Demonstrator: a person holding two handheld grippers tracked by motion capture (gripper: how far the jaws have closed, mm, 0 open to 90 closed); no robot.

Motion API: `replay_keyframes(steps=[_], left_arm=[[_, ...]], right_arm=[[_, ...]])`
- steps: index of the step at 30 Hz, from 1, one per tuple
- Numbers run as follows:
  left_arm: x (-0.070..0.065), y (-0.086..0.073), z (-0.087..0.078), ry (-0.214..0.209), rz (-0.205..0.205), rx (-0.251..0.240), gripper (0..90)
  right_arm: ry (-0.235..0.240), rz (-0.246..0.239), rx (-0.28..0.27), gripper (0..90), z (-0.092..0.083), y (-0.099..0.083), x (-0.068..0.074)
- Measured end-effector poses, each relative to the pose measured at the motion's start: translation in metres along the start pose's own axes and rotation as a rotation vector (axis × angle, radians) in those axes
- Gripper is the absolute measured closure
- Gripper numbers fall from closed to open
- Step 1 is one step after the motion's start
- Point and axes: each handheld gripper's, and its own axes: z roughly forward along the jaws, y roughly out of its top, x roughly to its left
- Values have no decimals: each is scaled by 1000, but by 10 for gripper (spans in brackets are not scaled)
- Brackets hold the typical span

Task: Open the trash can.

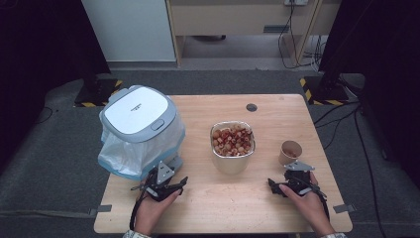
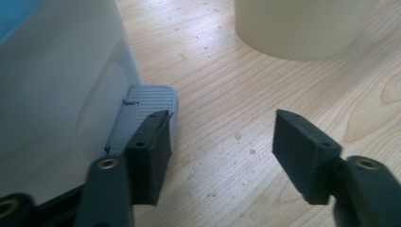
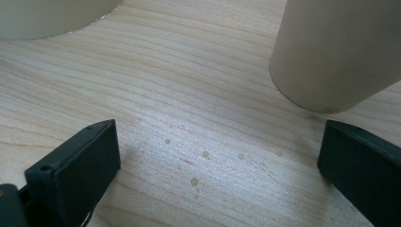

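We note a wooden counter (image 1: 277, 106) carrying three containers. At far left stands a pedal bin (image 1: 140, 126), lid shut, with a clear liner bag bunched around its body; its contents are hidden. At centre sits a cream tub (image 1: 233, 147), filled to the rim with small red and tan pieces that we cannot identify. At right, a small paper cup (image 1: 290, 151) stands upright, with something reddish in it, too small to tell.

The left hand-held gripper (image 1: 163, 184) rests on the counter just near of the bin, released, jaws wide; its left jaw sits beside the grey foot pedal (image 2: 151, 101). The right hand-held gripper (image 1: 296, 181) lies just near of the paper cup, also released, jaws apart over bare wood, the cup just beyond its right jaw.
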Motion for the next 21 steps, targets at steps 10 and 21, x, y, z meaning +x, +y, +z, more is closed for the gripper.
replay_keyframes(steps=[10,21], left_arm=[[5,3,-5,47,22,-12,603],[16,4,3,120,32,-15,783]], right_arm=[[2,1,1,6,0,0,0],[2,1,1,6,0,0,0]])
